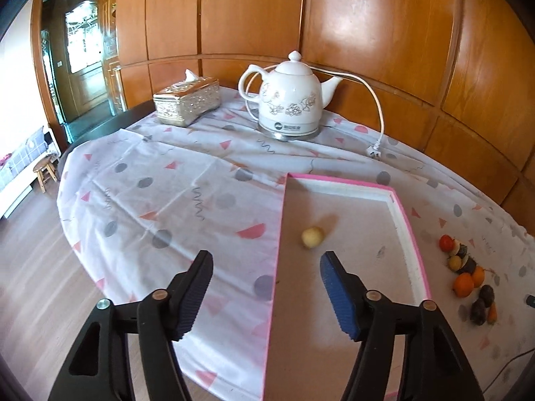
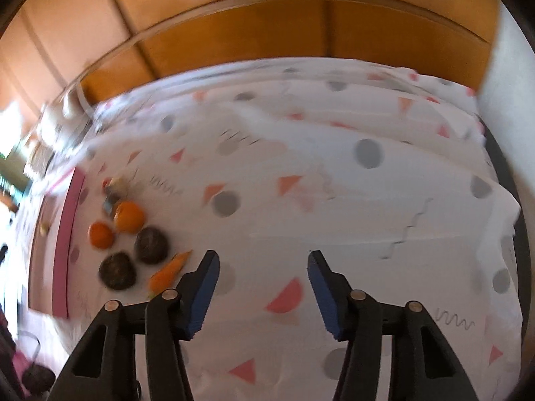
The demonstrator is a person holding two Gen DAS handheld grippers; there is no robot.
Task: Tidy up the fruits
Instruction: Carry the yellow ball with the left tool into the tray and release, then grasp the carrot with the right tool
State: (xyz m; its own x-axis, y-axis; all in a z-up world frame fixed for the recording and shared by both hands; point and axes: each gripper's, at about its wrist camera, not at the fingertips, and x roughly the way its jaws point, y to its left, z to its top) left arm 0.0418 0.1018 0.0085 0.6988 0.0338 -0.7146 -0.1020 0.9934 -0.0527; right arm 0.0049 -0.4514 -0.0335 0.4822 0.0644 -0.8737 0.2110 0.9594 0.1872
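One pale fruit (image 1: pixel 313 236) already lies in the pink-rimmed tray (image 1: pixel 411 234), and the left gripper (image 1: pixel 265 267) hangs above the tray's near edge with its jaws spread and nothing between them. The rest of the fruit (image 2: pixel 128 215) lies in a cluster on the cloth (image 2: pixel 301 200) just beside the tray. The right gripper (image 2: pixel 263 267) hovers over bare cloth to the right of the cluster, jaws apart and empty. The step in hand looks like fetching the next piece: the right gripper should swing toward the cluster, take an outlying piece such as the carrot (image 2: pixel 169 270), straddle it squarely and close gently so neighbours do not roll.
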